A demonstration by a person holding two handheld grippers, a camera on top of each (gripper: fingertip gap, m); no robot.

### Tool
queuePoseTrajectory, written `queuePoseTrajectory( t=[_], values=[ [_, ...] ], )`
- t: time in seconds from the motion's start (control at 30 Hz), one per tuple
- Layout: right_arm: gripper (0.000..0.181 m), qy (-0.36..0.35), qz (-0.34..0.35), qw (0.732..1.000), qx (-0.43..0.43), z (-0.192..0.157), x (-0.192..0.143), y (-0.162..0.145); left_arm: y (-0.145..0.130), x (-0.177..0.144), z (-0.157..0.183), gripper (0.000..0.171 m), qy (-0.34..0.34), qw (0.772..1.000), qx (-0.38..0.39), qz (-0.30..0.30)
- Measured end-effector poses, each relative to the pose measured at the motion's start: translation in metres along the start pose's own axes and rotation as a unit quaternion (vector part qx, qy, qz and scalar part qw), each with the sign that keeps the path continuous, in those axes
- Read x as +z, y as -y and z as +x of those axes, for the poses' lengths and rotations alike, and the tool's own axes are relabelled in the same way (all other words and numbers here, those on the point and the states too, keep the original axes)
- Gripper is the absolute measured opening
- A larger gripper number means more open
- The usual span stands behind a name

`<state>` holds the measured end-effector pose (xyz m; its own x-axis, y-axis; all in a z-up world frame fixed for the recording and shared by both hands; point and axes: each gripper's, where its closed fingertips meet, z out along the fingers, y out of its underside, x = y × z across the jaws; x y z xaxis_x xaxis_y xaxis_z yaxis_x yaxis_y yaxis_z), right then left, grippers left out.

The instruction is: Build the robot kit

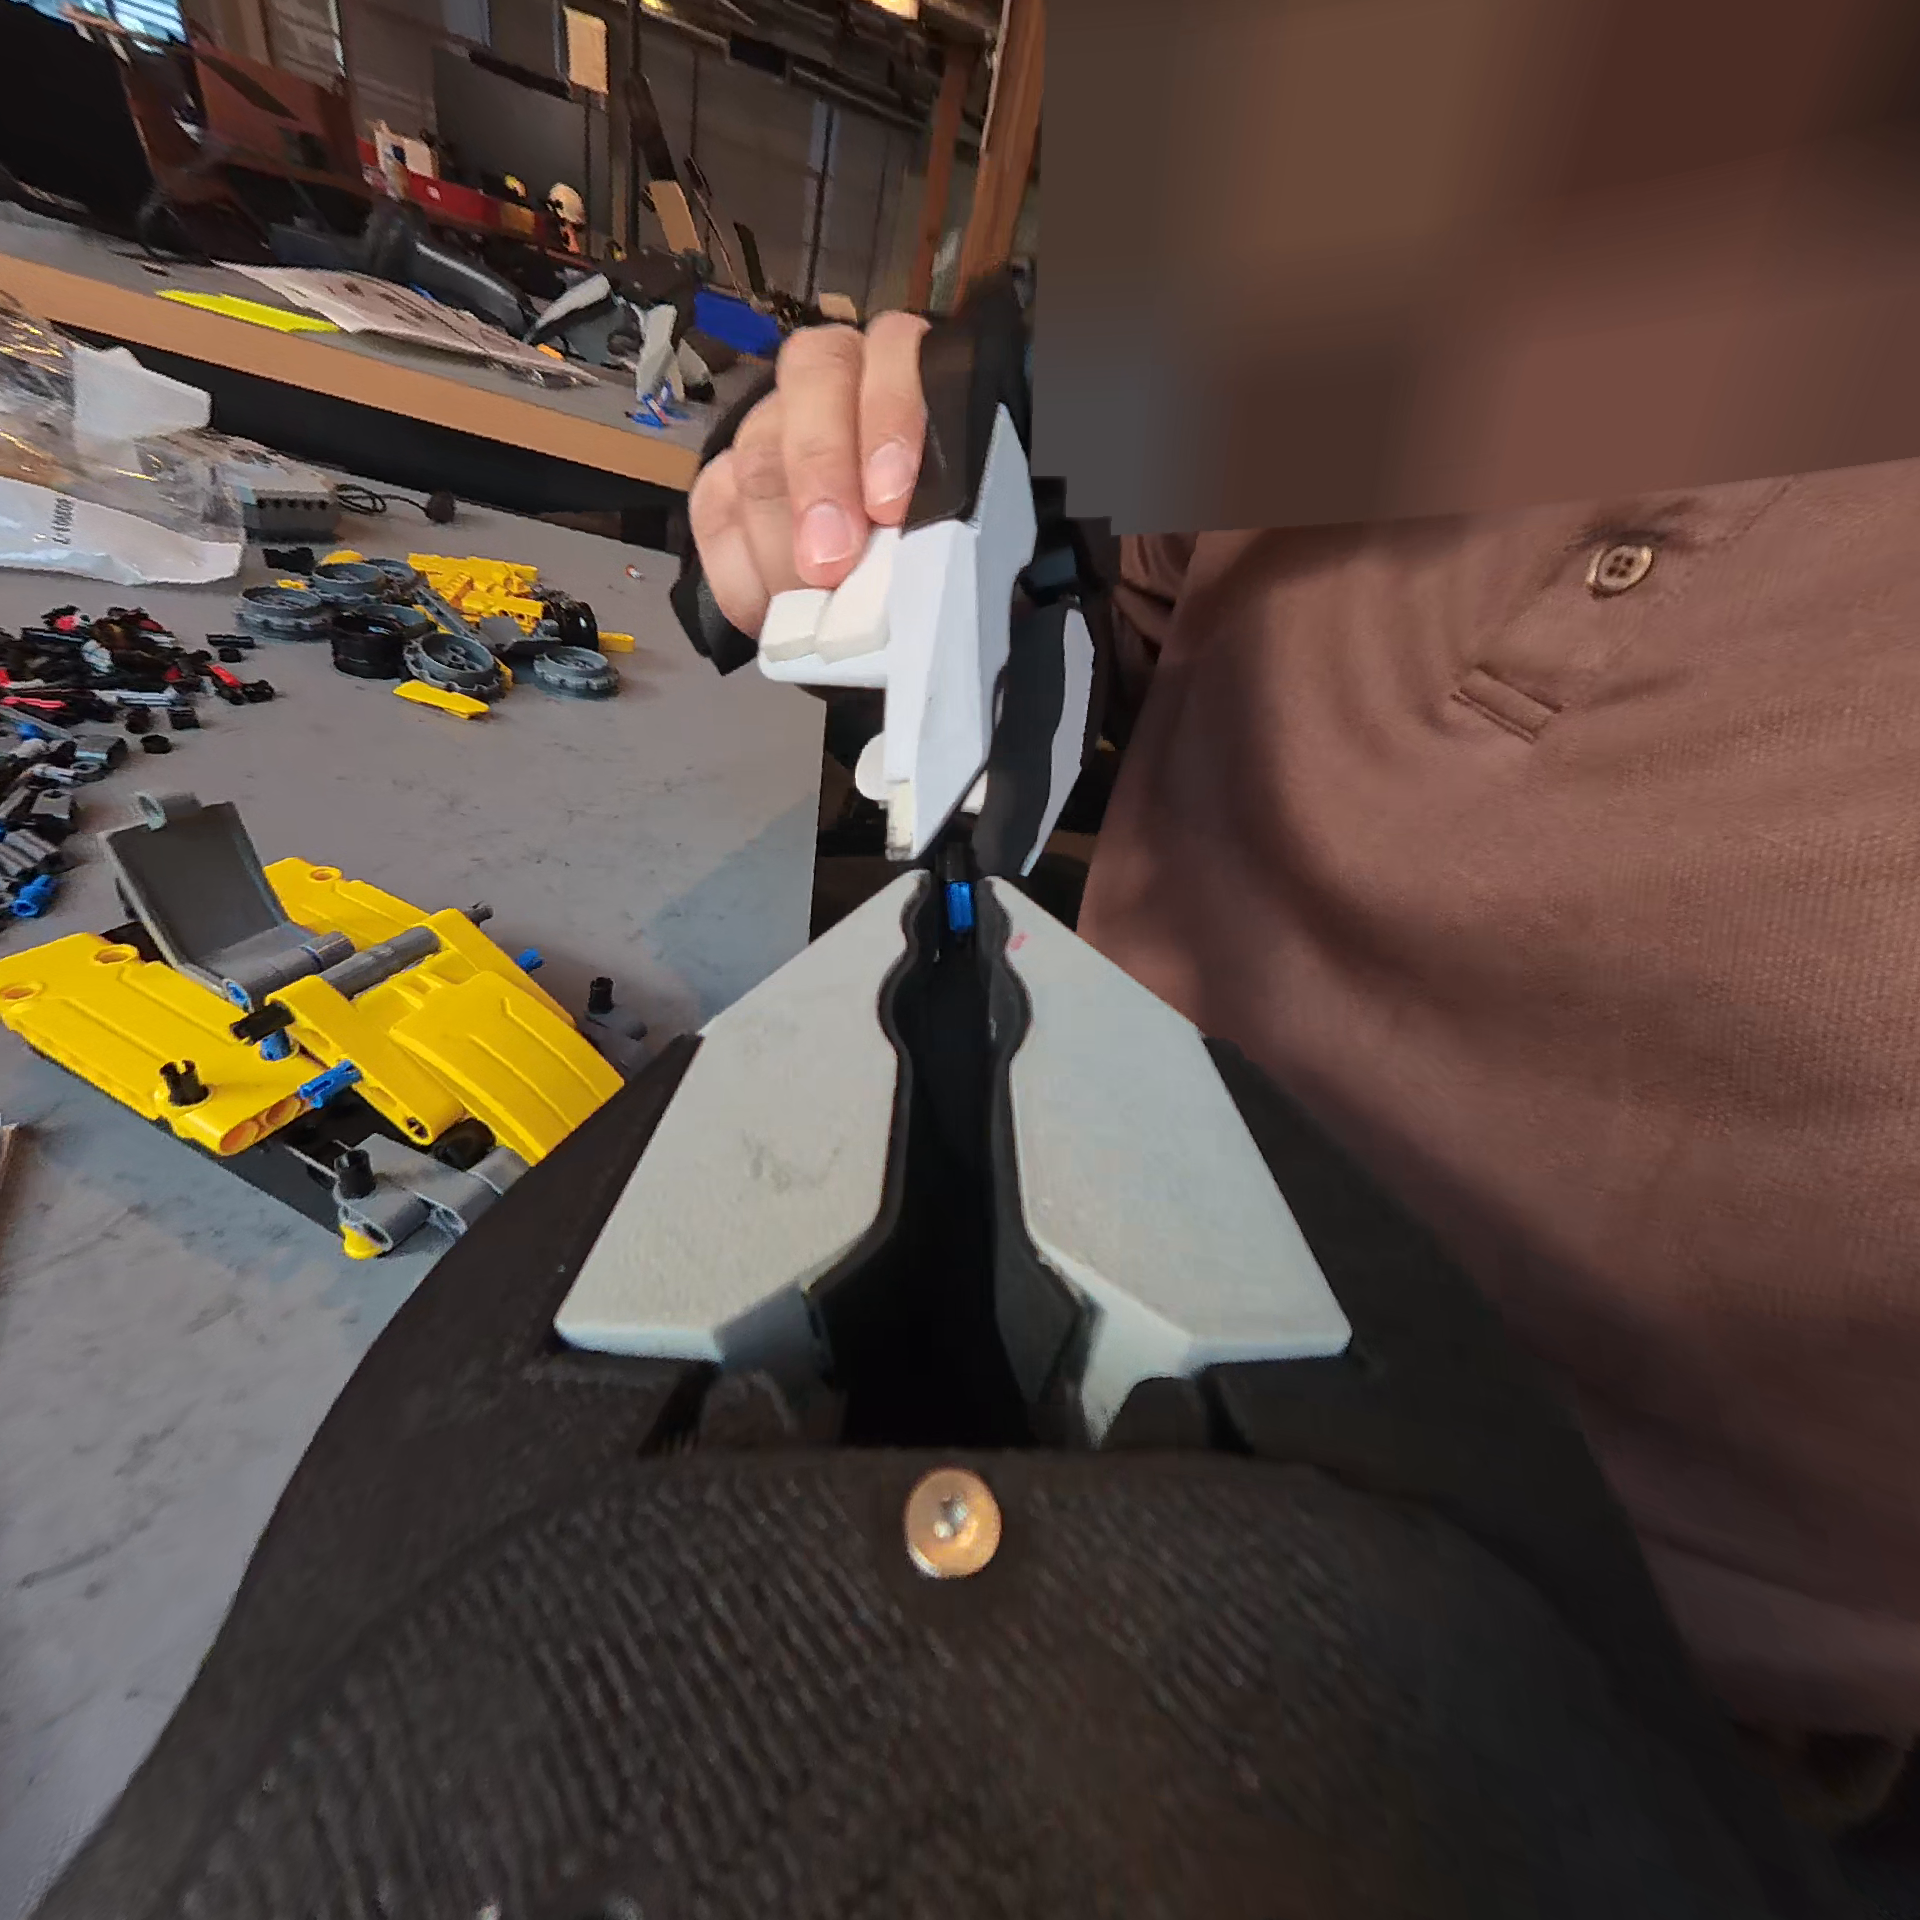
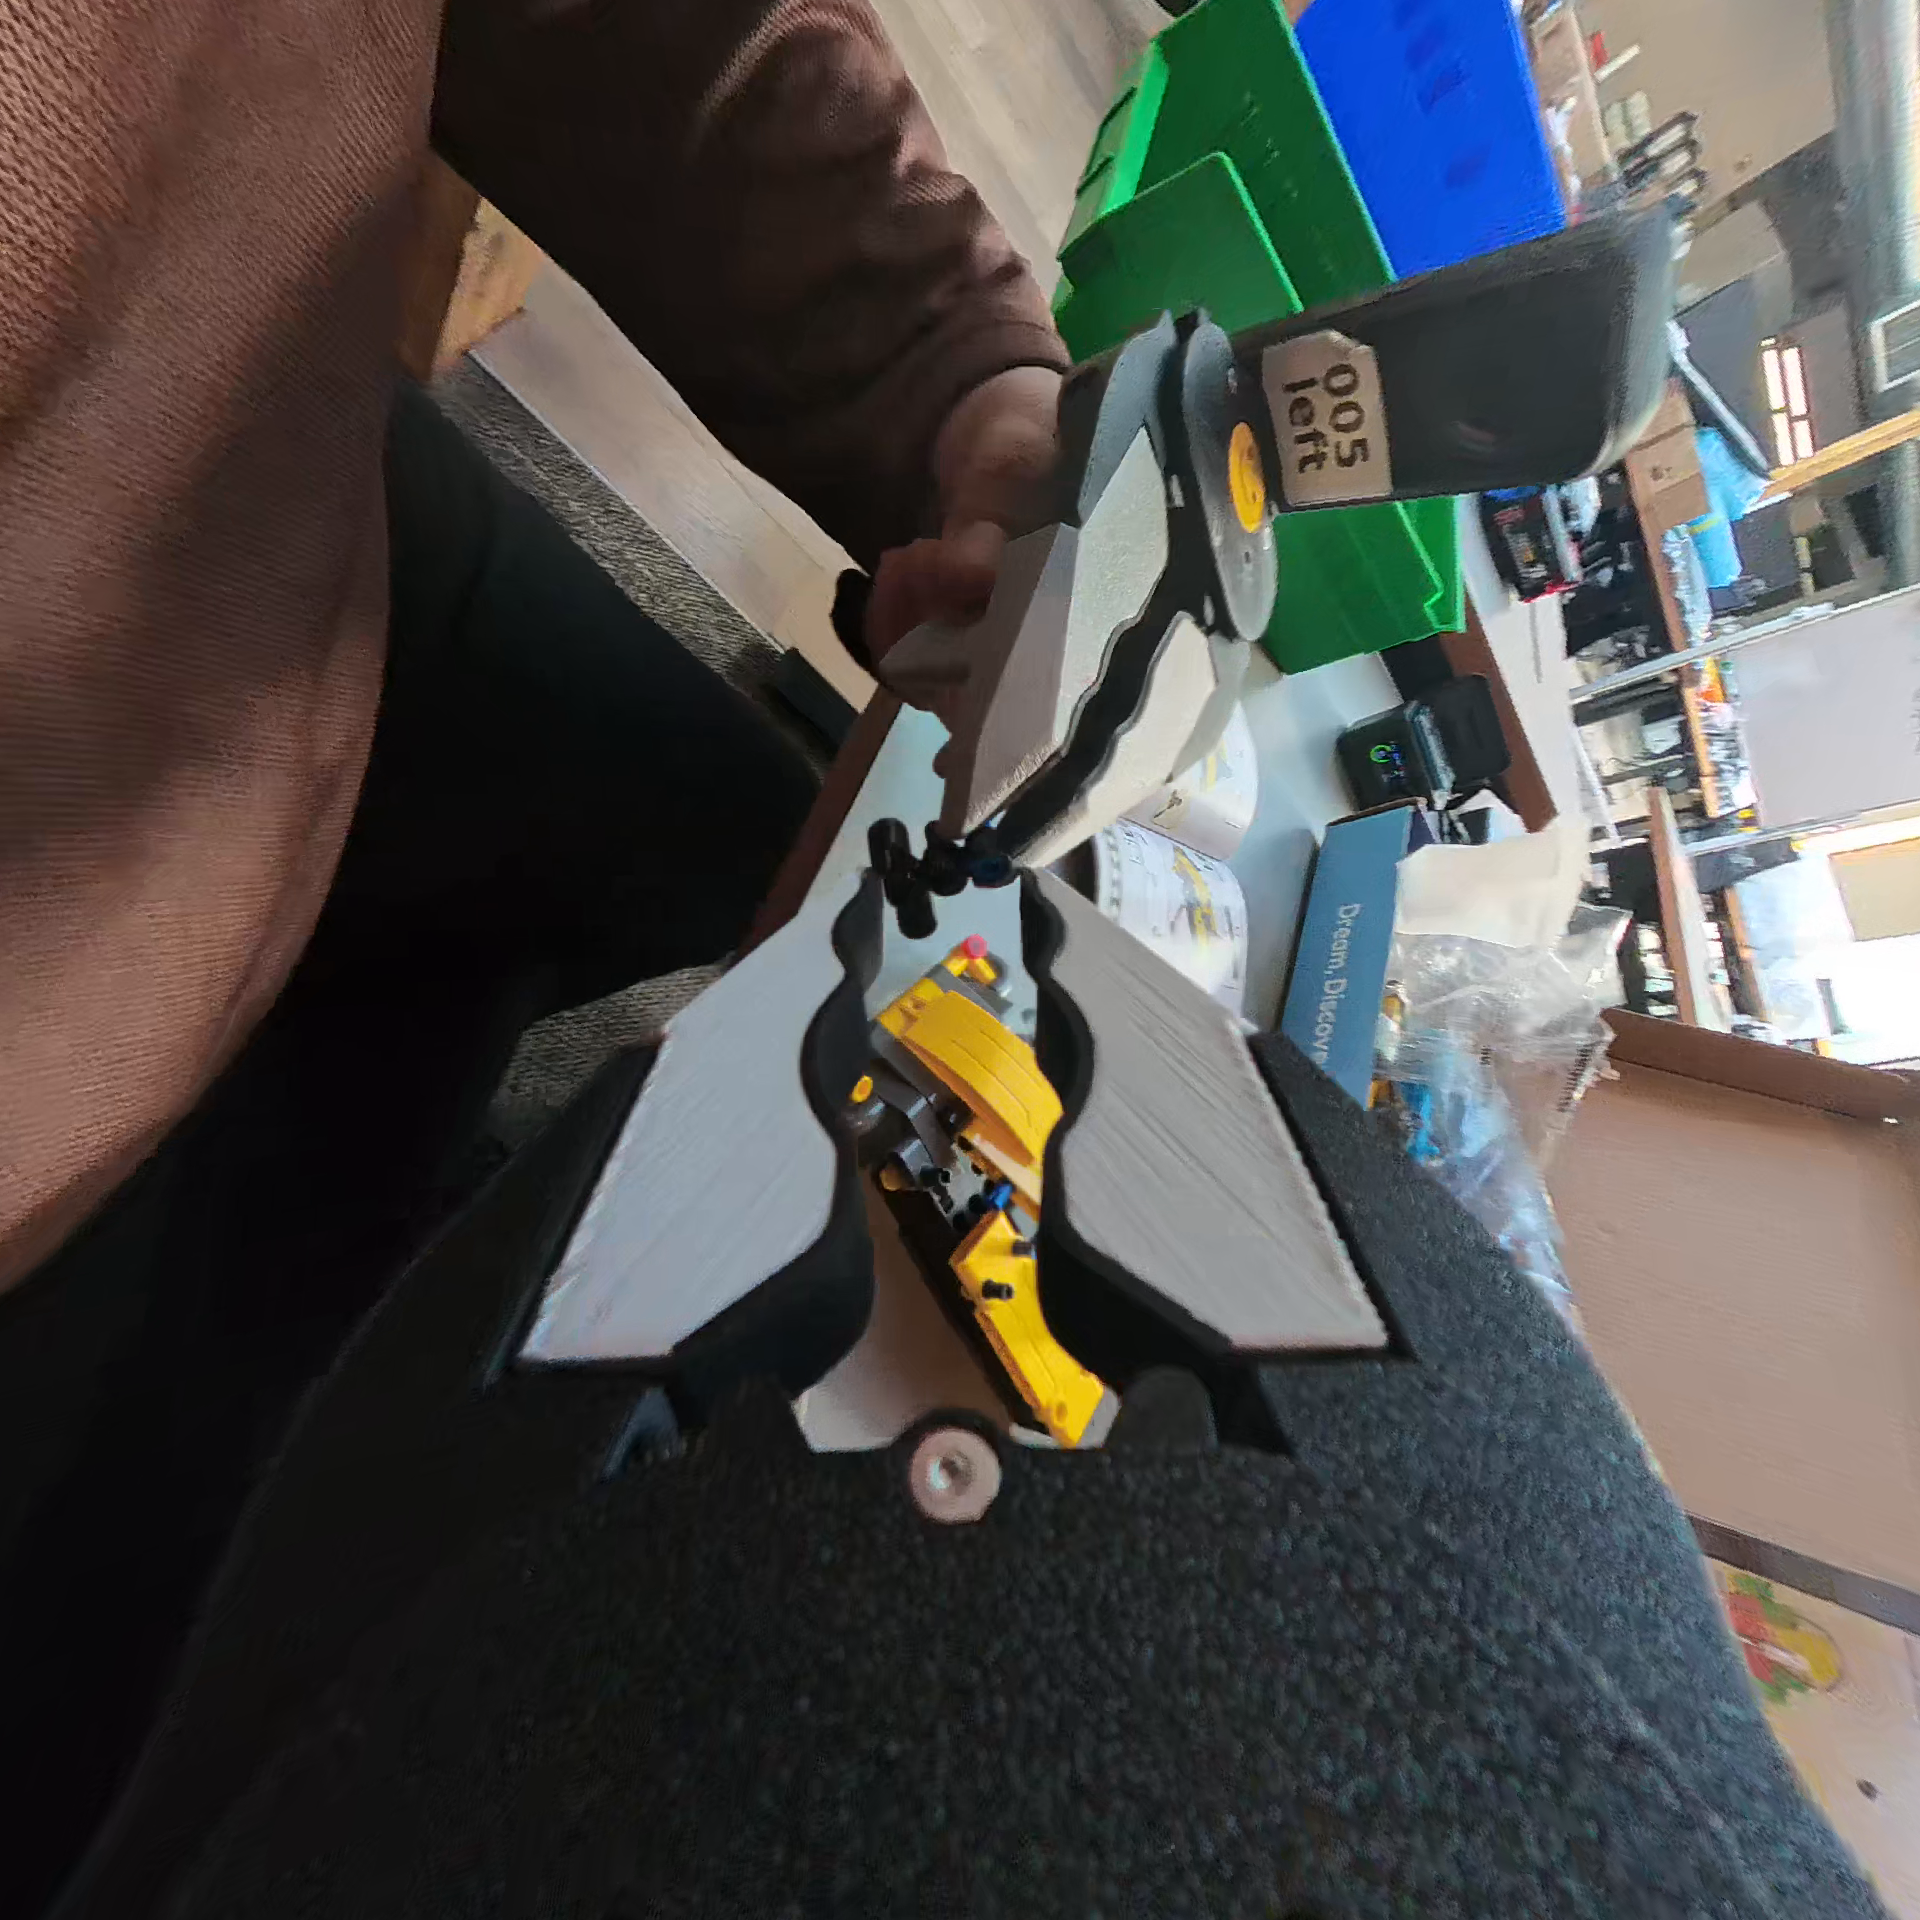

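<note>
My left gripper [image 1: 953,896] is shut on a small blue pin [image 1: 957,906] joined to a black connector [image 2: 902,871], held in the air in front of a person's brown shirt [image 1: 1455,935]. It also shows in the right wrist view [image 2: 987,836], coming in from the upper right. My right gripper [image 2: 948,891] has its jaws apart, with the black connector just at its fingertips. In the left wrist view it [image 1: 966,854] points down at the pin, with a hand [image 1: 810,468] on it. A partly built yellow toy vehicle [image 1: 312,1029] lies on the grey table [image 1: 520,810] and shows between my right fingers [image 2: 987,1060].
Loose black, red and grey parts [image 1: 104,665] and grey wheels with yellow pieces [image 1: 457,634] lie on the table's far side, by plastic bags [image 1: 104,488]. Green bins [image 2: 1195,239], a blue bin [image 2: 1434,114], a cardboard box [image 2: 1714,1247] and an open booklet [image 2: 1174,904] are nearby. Both grippers' tips are close together, under 4 cm apart.
</note>
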<state>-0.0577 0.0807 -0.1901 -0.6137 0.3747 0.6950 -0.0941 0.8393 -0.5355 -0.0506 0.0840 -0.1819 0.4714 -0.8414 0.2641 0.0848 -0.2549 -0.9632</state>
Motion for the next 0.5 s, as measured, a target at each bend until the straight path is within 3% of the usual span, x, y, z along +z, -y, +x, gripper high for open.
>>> queuePoseTrajectory(
  t=[0.1, 0.5],
  values=[
    [0.019, -0.027, -0.002, 0.999, -0.018, 0.003, -0.001, 0.0, 0.002, -0.001, -0.001, 0.004, 0.002, 1.0, -0.02, 0.022],
    [0.021, -0.005, 0.027, 1.0, -0.013, -0.008, 0.01, 0.01, -0.008, -0.005, 0.008, 0.004, 0.017, 0.997, -0.052, 0.056]
  ],
)
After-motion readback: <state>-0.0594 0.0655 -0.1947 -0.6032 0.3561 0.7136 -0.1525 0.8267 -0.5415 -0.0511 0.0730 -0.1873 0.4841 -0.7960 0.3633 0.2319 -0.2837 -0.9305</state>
